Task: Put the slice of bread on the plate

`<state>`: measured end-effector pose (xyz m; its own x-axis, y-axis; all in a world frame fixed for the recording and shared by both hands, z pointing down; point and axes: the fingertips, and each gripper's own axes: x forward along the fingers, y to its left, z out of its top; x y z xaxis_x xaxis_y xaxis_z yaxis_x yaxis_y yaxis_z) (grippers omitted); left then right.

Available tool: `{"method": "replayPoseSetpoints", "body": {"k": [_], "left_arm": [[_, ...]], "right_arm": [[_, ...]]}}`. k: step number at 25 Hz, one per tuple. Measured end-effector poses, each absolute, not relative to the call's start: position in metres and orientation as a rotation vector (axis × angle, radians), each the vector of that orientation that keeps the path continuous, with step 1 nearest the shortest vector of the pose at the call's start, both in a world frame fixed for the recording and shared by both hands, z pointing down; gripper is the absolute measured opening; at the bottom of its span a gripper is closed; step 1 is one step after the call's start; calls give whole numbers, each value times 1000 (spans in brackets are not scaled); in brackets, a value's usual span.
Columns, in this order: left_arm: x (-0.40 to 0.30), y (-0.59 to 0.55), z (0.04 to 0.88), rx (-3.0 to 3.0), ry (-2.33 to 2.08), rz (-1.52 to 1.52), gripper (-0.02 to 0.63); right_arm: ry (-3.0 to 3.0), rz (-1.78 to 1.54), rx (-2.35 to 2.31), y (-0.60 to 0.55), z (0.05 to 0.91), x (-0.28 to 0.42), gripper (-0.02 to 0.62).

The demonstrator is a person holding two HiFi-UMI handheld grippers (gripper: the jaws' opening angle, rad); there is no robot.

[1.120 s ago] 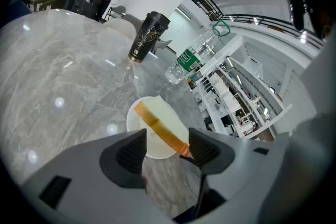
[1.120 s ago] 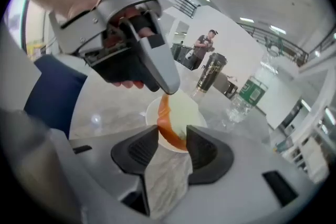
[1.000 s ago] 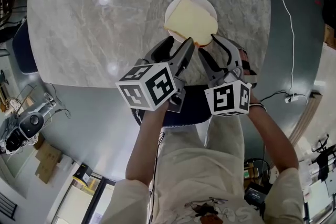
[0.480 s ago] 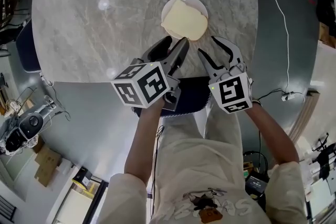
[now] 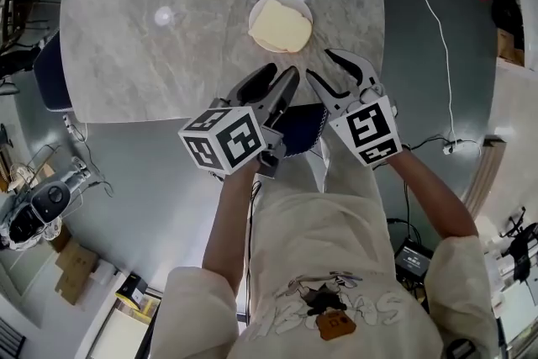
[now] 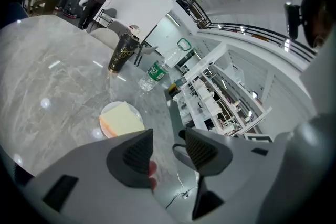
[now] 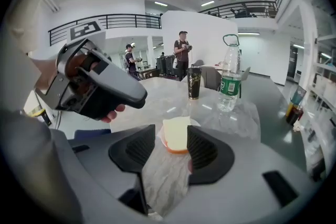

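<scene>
The slice of bread [image 5: 280, 25] lies flat on the small white plate [image 5: 253, 15], on the marble table [image 5: 168, 55] near its front edge. Both grippers hang above and in front of that edge, apart from the bread. My left gripper [image 5: 280, 78] is open; its jaws have just been closing a little, with nothing between them. My right gripper [image 5: 326, 67] is open and empty. In the left gripper view the bread [image 6: 122, 119] and plate [image 6: 107, 110] sit beyond the gripper [image 6: 164, 152]. In the right gripper view the bread [image 7: 176, 134] shows between the open jaws of the gripper [image 7: 168, 152], far beyond them.
A dark tumbler [image 7: 194, 84] and a water bottle [image 7: 230, 81] stand at the table's far side. A dark blue chair [image 5: 298, 130] sits under the front edge. A white cable [image 5: 437, 21] runs over the floor at right. People [image 7: 182, 52] stand far off.
Both grippers have risen and drawn back from the plate toward the person. The bread stays on the plate. The left jaws have narrowed slightly.
</scene>
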<state>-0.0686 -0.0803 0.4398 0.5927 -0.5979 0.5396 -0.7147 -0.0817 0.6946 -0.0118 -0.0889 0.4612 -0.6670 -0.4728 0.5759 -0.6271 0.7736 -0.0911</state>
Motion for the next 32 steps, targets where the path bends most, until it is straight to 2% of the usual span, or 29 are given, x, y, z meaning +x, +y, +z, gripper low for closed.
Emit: {"method": "replayPoseSetpoints", "body": {"k": [6, 8, 14, 20, 22, 24, 25, 26, 28, 32], "left_arm": [[-58, -55, 402, 1815, -1120, 170, 196], [-61, -49, 388, 1829, -1138, 165, 139], [-57, -38, 336, 1922, -1169, 142, 138], [-44, -5, 318, 1952, -1167, 137, 137], [-44, 7, 315, 1938, -1190, 140, 87], [-43, 19, 312, 1917, -1219, 140, 68], [-42, 25, 311, 1908, -1234, 141, 33], [-39, 33, 311, 1902, -1244, 146, 11], [-30, 51, 311, 1908, -1252, 168, 11], [-14, 70, 318, 1935, -1225, 202, 11]], "right_arm": [[-2465, 445, 789, -76, 424, -1, 192], [-2469, 462, 786, -70, 411, 1, 139], [-2494, 560, 776, -57, 378, 13, 137], [-2518, 613, 763, -25, 358, 26, 137], [-2534, 622, 766, -13, 344, 28, 136], [-2555, 613, 793, -4, 329, 32, 137], [-2565, 598, 820, 0, 321, 34, 131], [-2574, 578, 857, 5, 314, 38, 86], [-2592, 548, 937, 17, 303, 45, 8], [-2638, 607, 999, 34, 295, 44, 6]]}}
